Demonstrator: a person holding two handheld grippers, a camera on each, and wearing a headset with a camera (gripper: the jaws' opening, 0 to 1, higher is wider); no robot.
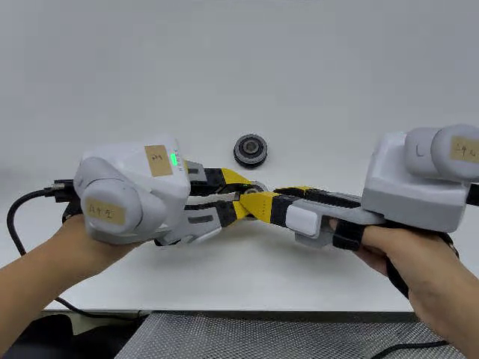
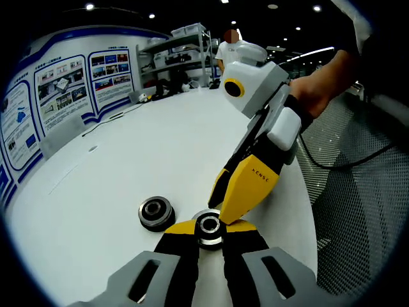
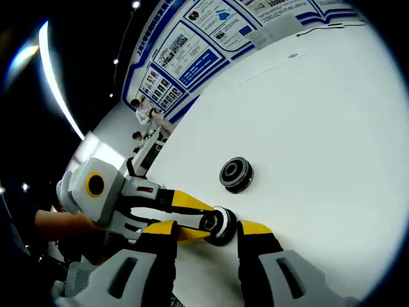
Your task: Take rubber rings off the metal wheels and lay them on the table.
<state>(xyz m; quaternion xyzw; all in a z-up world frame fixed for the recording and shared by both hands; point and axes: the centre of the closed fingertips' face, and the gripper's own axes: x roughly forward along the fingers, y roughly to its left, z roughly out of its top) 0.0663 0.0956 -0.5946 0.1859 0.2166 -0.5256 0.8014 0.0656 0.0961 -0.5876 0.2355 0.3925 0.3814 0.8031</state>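
Observation:
A metal wheel with a black rubber ring (image 2: 209, 228) sits between the yellow tips of my left gripper (image 2: 209, 224), which is shut on it. In the head view this wheel (image 1: 253, 190) is where the two grippers cross. My right gripper (image 3: 208, 229) comes from the opposite side and stands open, its yellow tips on either side of the wheel (image 3: 217, 225), a gap left on each side. A second wheel (image 1: 251, 149), its black ring still on, lies on the white table (image 1: 314, 112) just beyond the grippers.
The white table stretches wide and bare around the second wheel (image 2: 156, 212). Its near edge (image 1: 239, 310) runs just below the hands, with grey mesh flooring (image 1: 247, 336) under it. A black cable (image 1: 19, 209) trails from the left gripper.

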